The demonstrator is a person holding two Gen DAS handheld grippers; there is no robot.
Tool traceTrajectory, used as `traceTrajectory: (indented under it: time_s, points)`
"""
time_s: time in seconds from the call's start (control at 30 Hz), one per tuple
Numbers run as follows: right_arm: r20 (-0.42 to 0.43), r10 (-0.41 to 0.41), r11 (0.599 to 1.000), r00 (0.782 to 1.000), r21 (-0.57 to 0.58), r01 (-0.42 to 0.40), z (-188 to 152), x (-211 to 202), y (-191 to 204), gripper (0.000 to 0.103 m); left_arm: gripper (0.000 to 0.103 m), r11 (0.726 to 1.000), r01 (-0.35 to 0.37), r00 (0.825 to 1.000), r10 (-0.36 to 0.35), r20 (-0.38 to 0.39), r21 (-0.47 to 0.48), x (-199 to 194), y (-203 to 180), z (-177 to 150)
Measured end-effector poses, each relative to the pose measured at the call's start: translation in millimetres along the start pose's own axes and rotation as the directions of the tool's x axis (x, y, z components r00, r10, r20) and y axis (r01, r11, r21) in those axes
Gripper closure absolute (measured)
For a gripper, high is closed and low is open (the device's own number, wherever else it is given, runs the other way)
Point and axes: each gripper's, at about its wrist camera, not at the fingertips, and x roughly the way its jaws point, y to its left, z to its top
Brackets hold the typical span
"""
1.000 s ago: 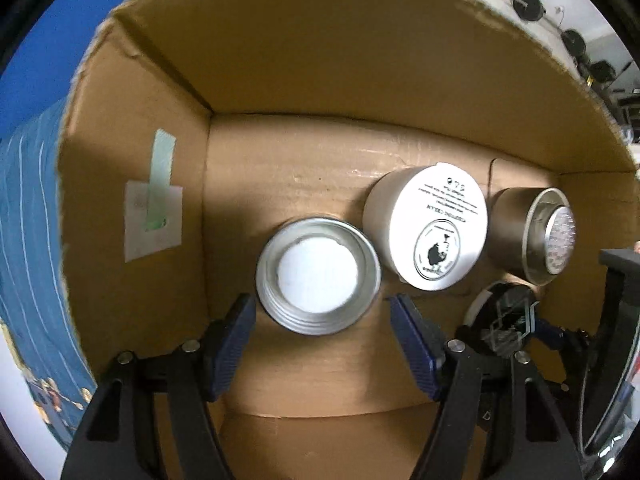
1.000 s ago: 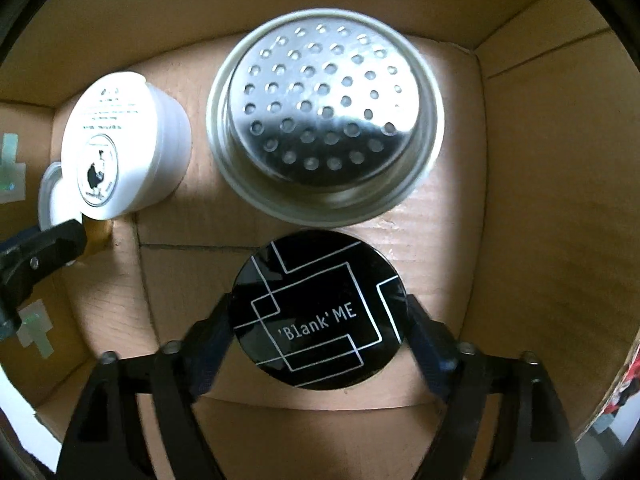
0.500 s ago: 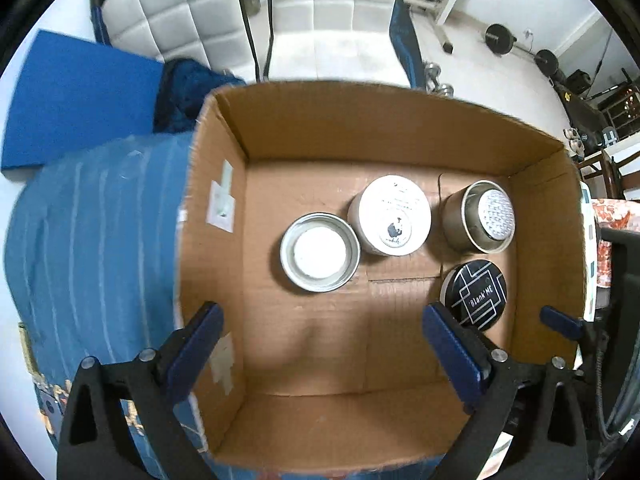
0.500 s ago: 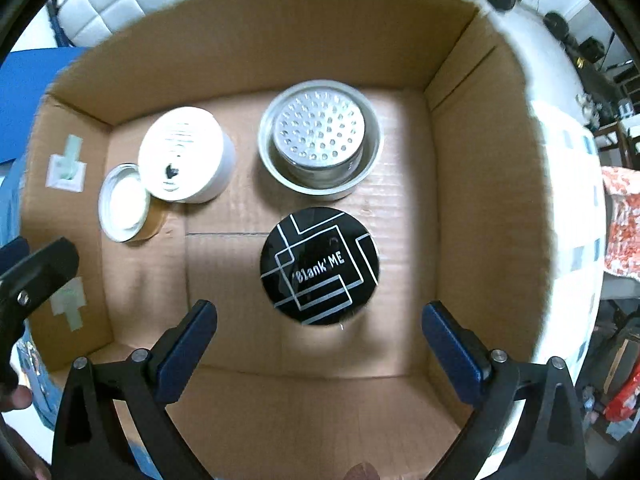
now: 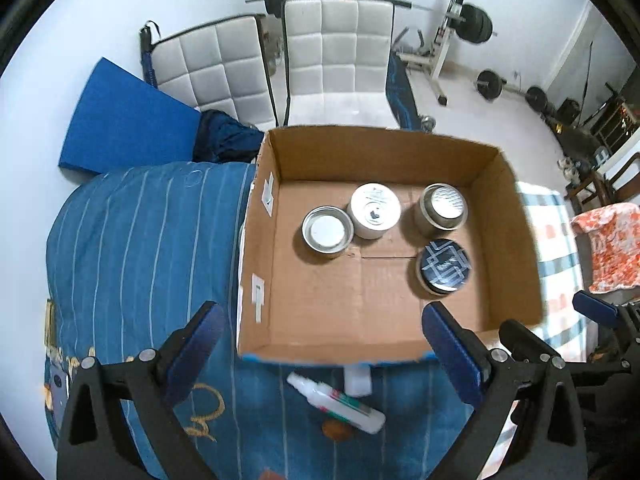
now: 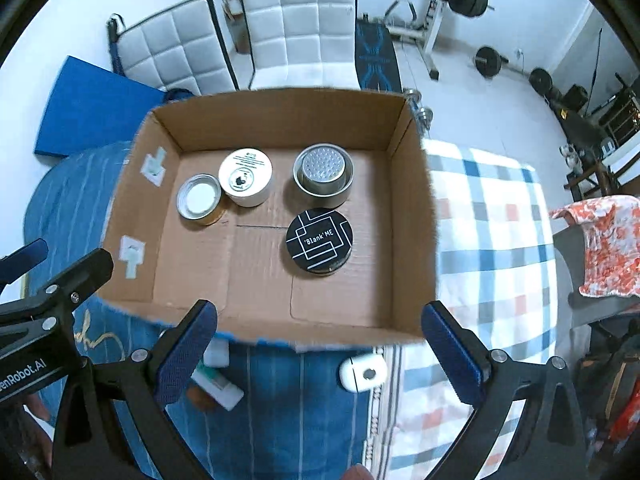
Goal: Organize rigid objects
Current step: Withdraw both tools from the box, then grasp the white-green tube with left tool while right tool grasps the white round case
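Both tongs, left [image 5: 320,354] and right [image 6: 320,354], now hang above the cardboard box [image 6: 408,216] with jaws spread wide and empty; a second ago each was down inside, the right one's jaws astride the black "Blank ME" tin [image 6: 319,240], the left one's astride the open silver tin [image 5: 327,231]. I read this as two placements finished. Four items stand on the box floor: the silver tin touching the white jar [image 5: 374,210], the perforated metal cup [image 5: 441,210] apart from them, and the black tin just in front of the cup. The near half of the floor lies bare. On the bed in front of the box's near wall, a white tube [image 5: 336,402] and a small white case [image 6: 363,372] wait; I must clear that wall's edge on each return.
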Motion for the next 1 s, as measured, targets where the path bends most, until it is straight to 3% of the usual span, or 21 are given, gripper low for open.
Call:
traceTrajectory:
  time_s: [0.37,0.63,0.83,0.93,1.0]
  points:
    - [0.123,0.055,0.998,0.991,-0.01,-0.054,-40,-85,-20,0.0,0.001,0.999,0.029,0.993,-0.027,0.114,-0.019,-88,-11,-32]
    - [0.151,0.106,0.994,0.983,0.012,-0.109,-56,-119,-37,0.0,0.001,0.999,0.041,0.988,-0.036,0.148,-0.035,-117,-17,-39]
    - [0.043,0.093,0.994,0.995,0.057,-0.095,-70,-77,-62,0.0,0.001,0.997,-0.03,0.999,0.033,0.033,-0.077,-64,-10,-57]
    - [-0.061,0.103,0.991,0.993,0.097,-0.097,-80,-25,-75,0.0,0.002,0.993,-0.039,0.996,0.03,-0.082,-0.11,-7,-3,-74]
    - [-0.108,0.107,0.988,0.988,0.119,-0.094,-84,5,-80,0.0,0.005,0.99,-0.028,0.982,0.001,-0.188,-0.142,36,1,-86]
